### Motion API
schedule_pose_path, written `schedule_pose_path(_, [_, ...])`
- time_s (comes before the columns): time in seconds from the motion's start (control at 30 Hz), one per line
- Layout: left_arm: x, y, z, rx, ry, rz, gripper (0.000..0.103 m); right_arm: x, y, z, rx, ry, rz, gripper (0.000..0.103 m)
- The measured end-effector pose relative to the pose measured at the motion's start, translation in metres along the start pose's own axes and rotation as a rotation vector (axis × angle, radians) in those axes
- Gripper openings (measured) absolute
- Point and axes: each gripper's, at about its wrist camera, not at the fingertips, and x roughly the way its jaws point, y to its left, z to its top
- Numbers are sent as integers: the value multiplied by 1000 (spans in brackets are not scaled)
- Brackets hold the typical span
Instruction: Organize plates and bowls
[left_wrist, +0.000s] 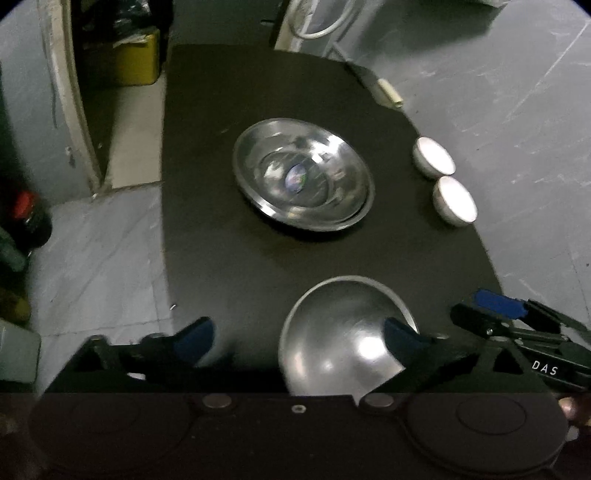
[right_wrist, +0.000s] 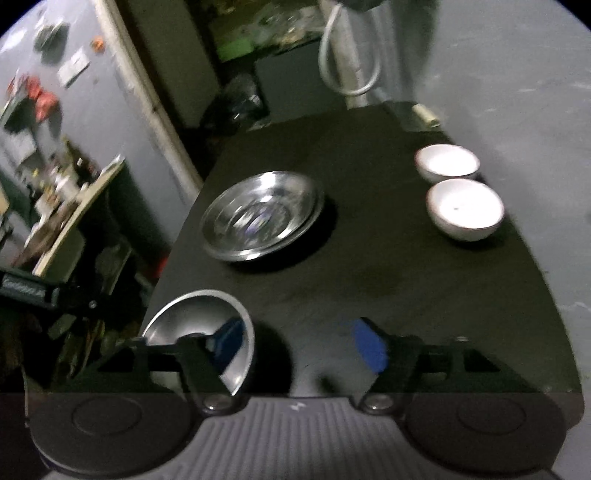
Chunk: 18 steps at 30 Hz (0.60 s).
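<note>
A small steel bowl (left_wrist: 332, 332) stands on the black table (left_wrist: 229, 258) near its front edge. My left gripper (left_wrist: 299, 339) is open wide around it: the right pad (left_wrist: 400, 341) is at the bowl's rim and the left pad (left_wrist: 195, 339) is well clear. My right gripper (right_wrist: 299, 343) is open too, with its left pad (right_wrist: 229, 339) over the same steel bowl (right_wrist: 192, 317) and its right pad (right_wrist: 369, 349) above bare table. Stacked steel plates (left_wrist: 301, 173) (right_wrist: 262, 218) lie mid-table. Two white bowls (left_wrist: 434, 155) (left_wrist: 456, 199) sit at the right edge.
A knife with a cream handle (left_wrist: 388, 92) lies at the table's far right corner. Grey floor surrounds the table on the left and right. A yellow box (left_wrist: 122, 59) is beyond the far left corner, and a cluttered shelf (right_wrist: 66, 206) stands to the left.
</note>
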Motion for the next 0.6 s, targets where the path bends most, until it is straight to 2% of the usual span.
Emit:
schedule_pose_path(0.13, [1, -19, 13, 30, -66, -27, 102, -8, -20, 2, 63, -52, -17, 102])
schedule_pose_path(0.33, [20, -58, 45, 50, -146, -34, 102, -9, -61, 2, 222, -171, -16, 103])
schedule_pose_path(0.4, [31, -72, 58, 55, -167, -33, 102, -5, -76, 1, 268, -198, -42, 103])
schedule_pose_path(0.6, [82, -123, 103, 129, -158, 2, 102, 16, -108, 6, 346, -263, -128, 103])
